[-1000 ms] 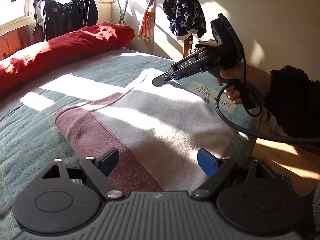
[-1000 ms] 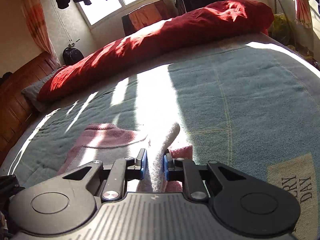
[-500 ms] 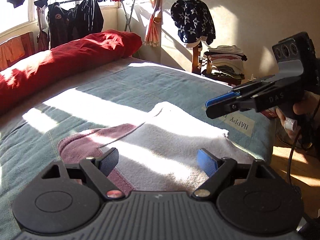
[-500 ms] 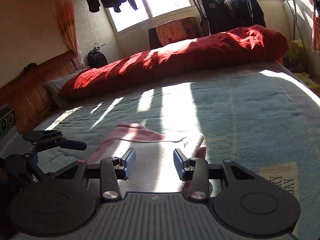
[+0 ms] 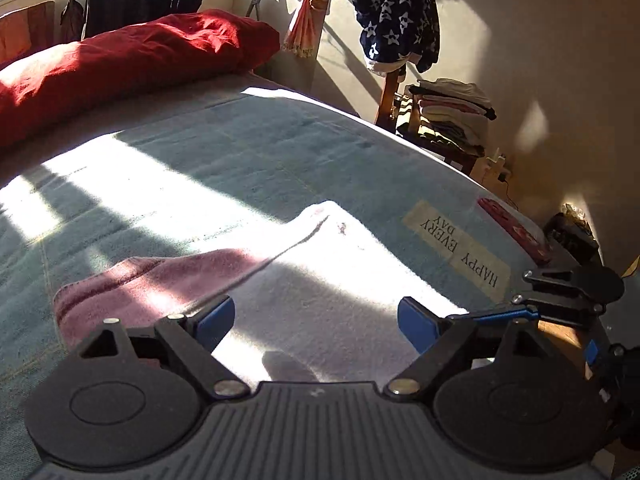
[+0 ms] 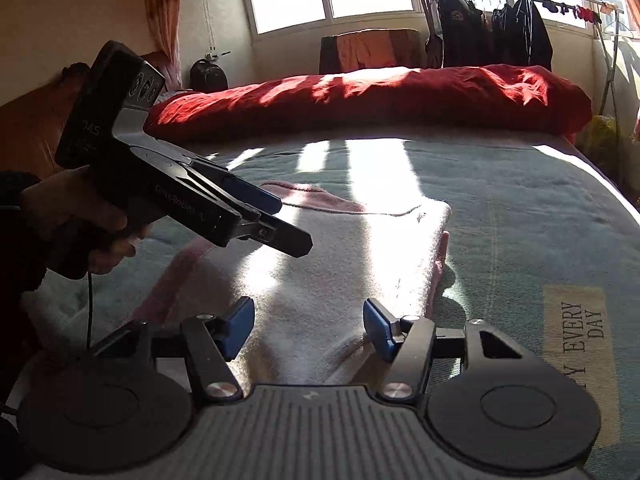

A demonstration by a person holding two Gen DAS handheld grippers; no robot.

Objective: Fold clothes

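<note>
A second ago the right gripper [image 6: 308,326] pinched a raised fold of the pink-and-white garment [image 5: 320,300]; now its jaws are opening, clear of the cloth, which lies flat on the bed [image 5: 240,168] at lower centre. The left gripper [image 5: 316,320], jaws wide and empty, has drawn back.

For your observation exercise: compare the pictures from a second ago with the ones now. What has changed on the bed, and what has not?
The right gripper has let go of the sweater: its fingers, shut on the far corner a second ago, are opening with nothing pinched, and it has drawn back to the near edge. The left gripper stayed open, holding nothing. The folded sweater and red duvet lie as before.
</note>
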